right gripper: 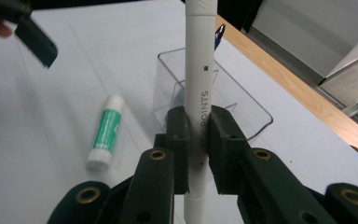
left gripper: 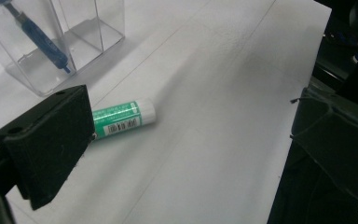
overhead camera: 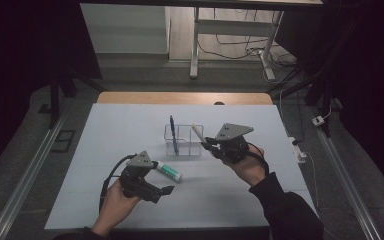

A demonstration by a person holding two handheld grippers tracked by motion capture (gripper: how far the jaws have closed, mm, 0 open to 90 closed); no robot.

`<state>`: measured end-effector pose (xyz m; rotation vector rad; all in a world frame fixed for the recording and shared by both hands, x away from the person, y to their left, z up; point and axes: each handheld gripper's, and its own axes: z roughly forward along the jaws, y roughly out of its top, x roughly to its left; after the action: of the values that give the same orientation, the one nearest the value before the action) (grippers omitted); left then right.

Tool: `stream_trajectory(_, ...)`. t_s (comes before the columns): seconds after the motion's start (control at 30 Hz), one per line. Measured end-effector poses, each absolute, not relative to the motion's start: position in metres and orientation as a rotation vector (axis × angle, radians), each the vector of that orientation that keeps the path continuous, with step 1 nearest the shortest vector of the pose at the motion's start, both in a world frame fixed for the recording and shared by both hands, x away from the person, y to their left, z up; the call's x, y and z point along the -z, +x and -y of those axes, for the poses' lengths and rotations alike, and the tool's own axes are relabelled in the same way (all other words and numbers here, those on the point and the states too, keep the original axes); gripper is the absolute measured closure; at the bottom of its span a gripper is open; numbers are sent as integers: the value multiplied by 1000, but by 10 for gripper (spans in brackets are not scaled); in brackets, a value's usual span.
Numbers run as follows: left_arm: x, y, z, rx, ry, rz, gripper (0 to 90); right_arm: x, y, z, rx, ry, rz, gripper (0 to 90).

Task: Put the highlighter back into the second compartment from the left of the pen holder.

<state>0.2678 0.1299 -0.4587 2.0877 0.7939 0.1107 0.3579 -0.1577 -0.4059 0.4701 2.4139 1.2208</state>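
White pen (right gripper: 199,93) above clear holder (right gripper: 256,119)

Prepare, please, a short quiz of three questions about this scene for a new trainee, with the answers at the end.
1. True or false: the right gripper is shut on the white plastic marker pen.
2. What stands inside the clear plastic organiser box?
A. a blue pen
B. a pair of scissors
C. a yellow ruler
3. Fill in the missing word: the green and white glue stick lies flat on the white table cover, beside the ____ gripper, whose jaws stand open.

Key:
1. True; the pads press on both sides of the pen.
2. A; the blue pen leans in one compartment.
3. left
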Motion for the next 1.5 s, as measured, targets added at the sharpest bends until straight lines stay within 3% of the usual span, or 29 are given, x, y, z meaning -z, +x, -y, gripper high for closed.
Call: stream_trajectory(1.5,468,252,-151,-114,2051,-873,0,428,426,101,-1509,773,-2282,785)
